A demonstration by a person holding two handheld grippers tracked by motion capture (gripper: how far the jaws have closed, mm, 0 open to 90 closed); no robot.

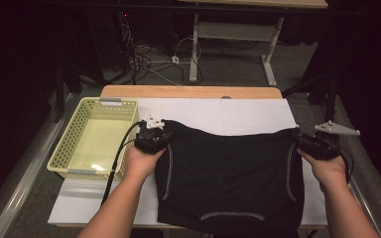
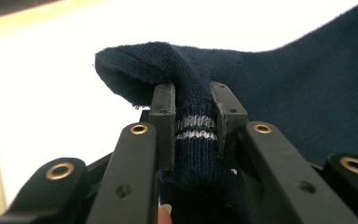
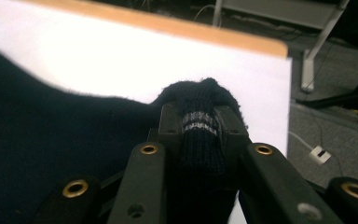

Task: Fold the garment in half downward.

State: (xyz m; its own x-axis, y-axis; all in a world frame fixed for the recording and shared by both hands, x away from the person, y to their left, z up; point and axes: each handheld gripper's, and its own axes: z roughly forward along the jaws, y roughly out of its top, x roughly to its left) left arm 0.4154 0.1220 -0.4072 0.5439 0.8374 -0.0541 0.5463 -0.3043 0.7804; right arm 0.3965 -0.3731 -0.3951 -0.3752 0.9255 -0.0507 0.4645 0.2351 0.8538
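Observation:
A dark navy knitted garment (image 1: pixel 228 173) with thin grey stripes lies spread on the white-covered table (image 1: pixel 228 111). My left gripper (image 1: pixel 155 136) is shut on its far left corner. In the left gripper view the striped navy knit (image 2: pixel 193 130) is bunched and pinched between both jaws of my left gripper (image 2: pixel 193 100). My right gripper (image 1: pixel 307 141) is shut on the far right corner. The right gripper view shows a fold of the striped fabric (image 3: pixel 198 121) squeezed in my right gripper (image 3: pixel 198 114). The far edge of the garment hangs taut between the two grippers.
A pale yellow plastic basket (image 1: pixel 79 141) with nothing in it stands at the table's left side. The wooden table edge (image 1: pixel 193 91) runs along the back. Behind it are a desk frame (image 1: pixel 196 49) and cables (image 1: pixel 144 59) on the grey floor.

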